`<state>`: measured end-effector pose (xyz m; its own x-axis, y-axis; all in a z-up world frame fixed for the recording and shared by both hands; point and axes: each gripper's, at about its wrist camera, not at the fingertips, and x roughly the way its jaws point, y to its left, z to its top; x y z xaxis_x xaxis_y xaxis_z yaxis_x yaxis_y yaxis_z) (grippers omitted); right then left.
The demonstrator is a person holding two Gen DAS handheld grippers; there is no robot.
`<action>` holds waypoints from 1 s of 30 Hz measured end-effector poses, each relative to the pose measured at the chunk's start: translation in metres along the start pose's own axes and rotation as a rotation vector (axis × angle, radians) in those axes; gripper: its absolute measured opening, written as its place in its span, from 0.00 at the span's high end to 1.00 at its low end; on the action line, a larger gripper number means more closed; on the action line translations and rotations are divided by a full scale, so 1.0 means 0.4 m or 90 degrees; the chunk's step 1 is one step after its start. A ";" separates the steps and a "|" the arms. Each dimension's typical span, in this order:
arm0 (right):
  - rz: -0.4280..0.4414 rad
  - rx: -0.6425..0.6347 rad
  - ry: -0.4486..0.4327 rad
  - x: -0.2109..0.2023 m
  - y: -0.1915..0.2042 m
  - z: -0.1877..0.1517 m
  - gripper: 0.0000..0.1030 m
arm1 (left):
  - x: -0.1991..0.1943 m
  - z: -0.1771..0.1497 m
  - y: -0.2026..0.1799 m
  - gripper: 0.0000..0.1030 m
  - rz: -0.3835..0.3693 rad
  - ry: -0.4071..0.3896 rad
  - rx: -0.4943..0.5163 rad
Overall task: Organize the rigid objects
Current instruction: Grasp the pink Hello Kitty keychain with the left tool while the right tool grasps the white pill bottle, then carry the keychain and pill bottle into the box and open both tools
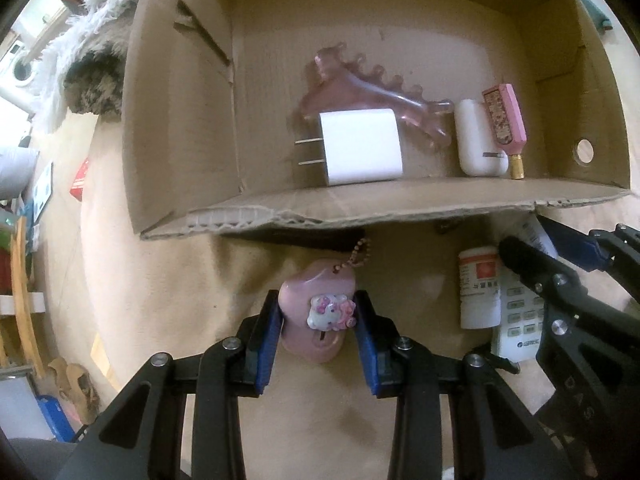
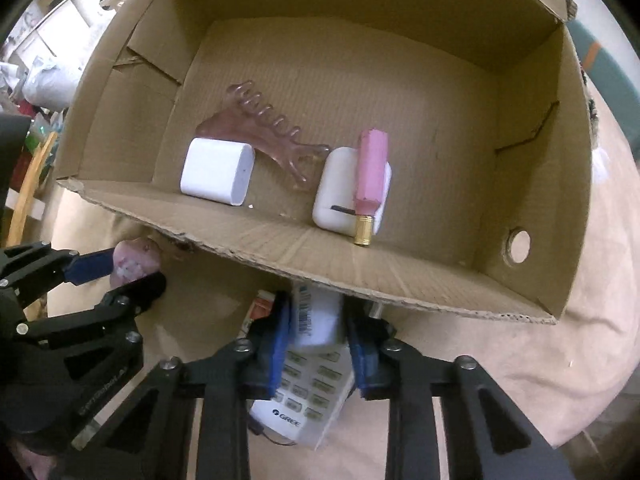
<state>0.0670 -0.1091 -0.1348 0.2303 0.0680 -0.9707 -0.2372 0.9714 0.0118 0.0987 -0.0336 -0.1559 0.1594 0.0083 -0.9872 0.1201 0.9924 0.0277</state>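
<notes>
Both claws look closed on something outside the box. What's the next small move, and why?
Probably lift both straight up to clear the box wall. The left claw pinches the pink charm; the right claw clamps the remote.

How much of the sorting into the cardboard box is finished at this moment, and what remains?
Done: the cardboard box already holds a white charger, hair claw, earbuds case and pink bottle. In hand: the left gripper clamps a pink keychain case; the right gripper clamps the remote. Left: a small white bottle outside.

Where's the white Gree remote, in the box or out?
Out. The remote lies on the tan cloth in front of the cardboard box.
</notes>
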 end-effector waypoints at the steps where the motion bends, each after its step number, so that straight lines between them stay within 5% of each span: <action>1: 0.003 -0.002 -0.002 -0.004 0.003 -0.010 0.72 | -0.002 0.001 -0.004 0.69 0.001 -0.001 0.000; 20: 0.095 0.030 -0.112 -0.174 -0.108 -0.102 0.72 | -0.169 -0.111 0.034 0.69 -0.020 -0.084 -0.069; 30: 0.129 0.055 -0.204 -0.295 -0.115 -0.147 0.72 | -0.355 -0.145 0.064 0.69 -0.025 -0.208 -0.096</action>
<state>-0.0046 -0.1753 -0.0349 0.4738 0.3154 -0.8222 -0.2305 0.9455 0.2299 0.0224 -0.0024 -0.0243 0.4651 -0.0454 -0.8841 -0.0105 0.9983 -0.0567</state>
